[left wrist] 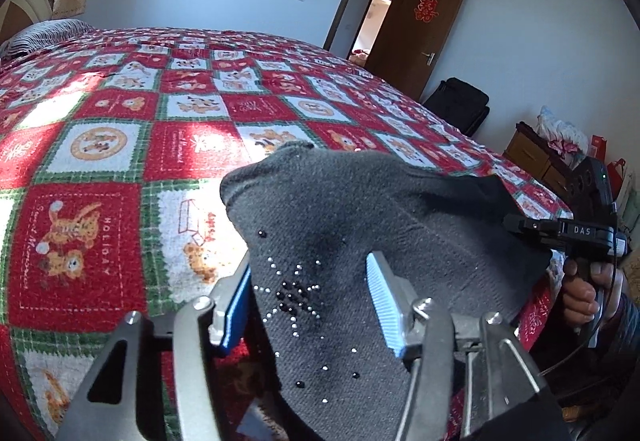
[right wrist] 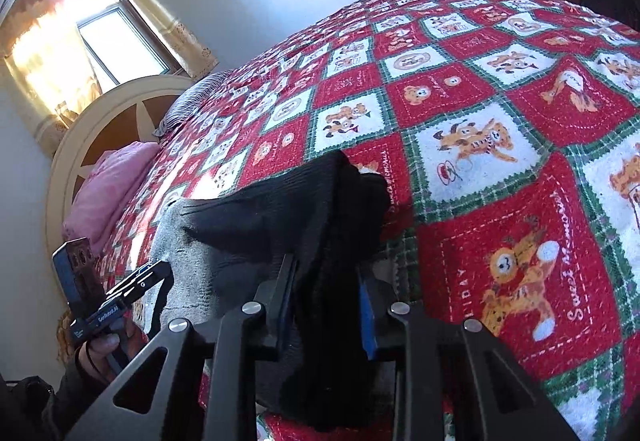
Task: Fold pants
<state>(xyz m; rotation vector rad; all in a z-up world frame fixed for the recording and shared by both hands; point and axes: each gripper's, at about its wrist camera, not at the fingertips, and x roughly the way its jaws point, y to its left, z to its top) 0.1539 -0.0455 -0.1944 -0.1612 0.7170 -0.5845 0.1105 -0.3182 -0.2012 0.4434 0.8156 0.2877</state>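
Dark grey pants [left wrist: 340,209] with a rhinestone pattern lie bunched on the bed's near edge. My left gripper [left wrist: 310,265], silver with blue pads, stands open astride the studded cloth, which runs between the pads; the left pad [left wrist: 236,305] touches its edge. In the right wrist view the pants [right wrist: 280,209] look black, with a grey part to the left. There my right gripper [right wrist: 325,267], black with blue pads, is shut on a thick fold of them. It also shows at the pants' dark right edge as the right gripper [left wrist: 516,223]. The left gripper [right wrist: 156,273] appears low on the left, held by a hand [right wrist: 104,349].
A red, white and green checked blanket [left wrist: 120,145] covers the wide bed. A round headboard [right wrist: 100,121], a pink pillow [right wrist: 104,189] and a window [right wrist: 116,37] are at its head. A brown door [left wrist: 420,33], a black bag [left wrist: 460,105] and wooden drawers [left wrist: 532,157] stand beyond.
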